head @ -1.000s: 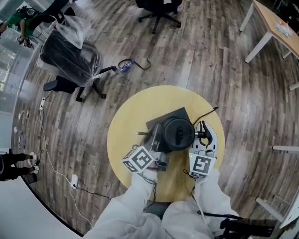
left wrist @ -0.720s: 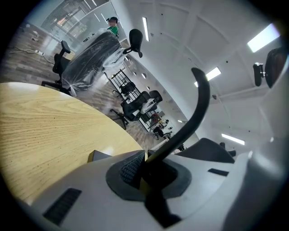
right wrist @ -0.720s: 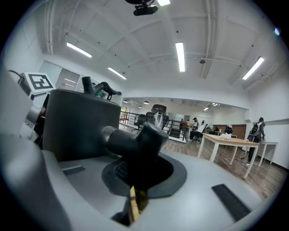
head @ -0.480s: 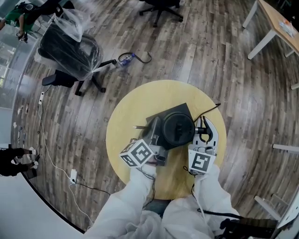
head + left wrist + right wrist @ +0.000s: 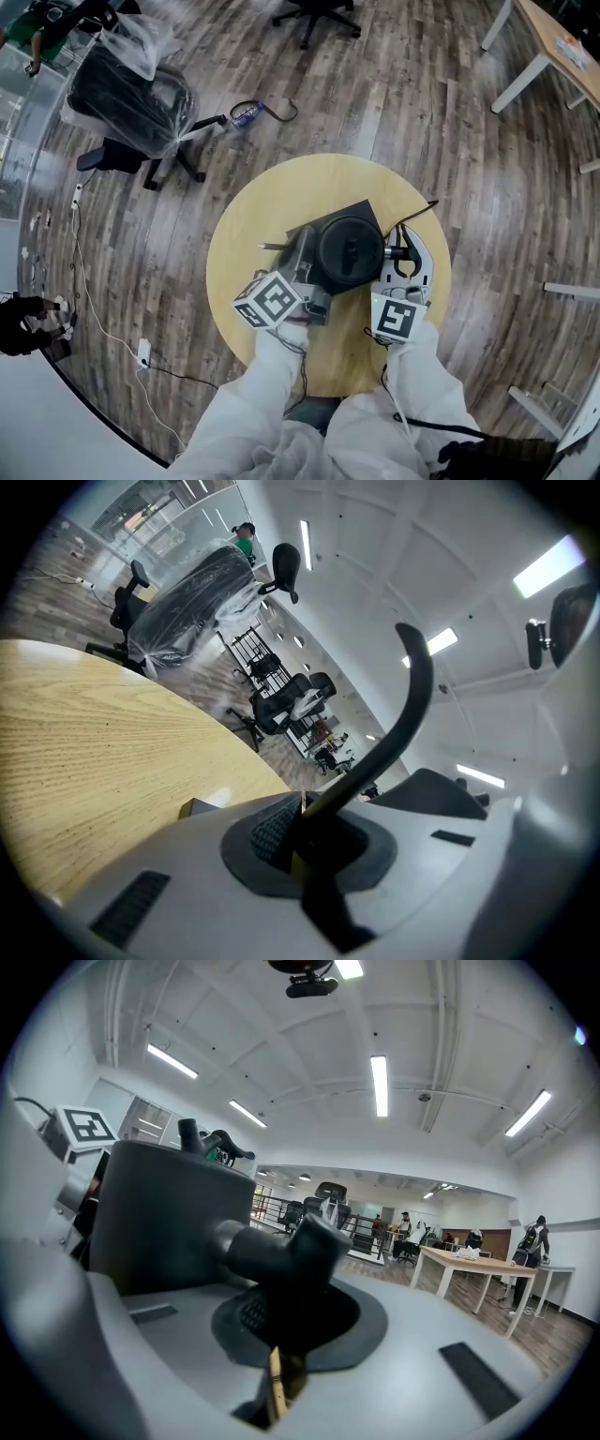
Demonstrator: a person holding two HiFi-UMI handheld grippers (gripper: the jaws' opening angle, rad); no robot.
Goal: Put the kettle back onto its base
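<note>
A black kettle (image 5: 349, 251), seen from above, stands on a dark square base (image 5: 298, 234) in the middle of the round yellow table (image 5: 272, 197). My left gripper (image 5: 305, 270) is at the kettle's left side. It is shut on a thin, curved black bar (image 5: 412, 705), and its jaws have just tightened a little. My right gripper (image 5: 401, 255) is at the kettle's right side. It is shut on a short black stub (image 5: 300, 1241) that sticks out of the dark kettle body (image 5: 164, 1213), and its jaws have also just tightened.
A black cord (image 5: 417, 217) runs off the table's right edge. On the wooden floor are a plastic-covered office chair (image 5: 127, 98), a loose cable (image 5: 267, 112) and a power strip (image 5: 142, 354). A wooden desk (image 5: 553, 47) stands at the far right.
The kettle and both grippers hold the same places against each other. Only the head view has shifted slightly, so the table sits a little higher and further left.
</note>
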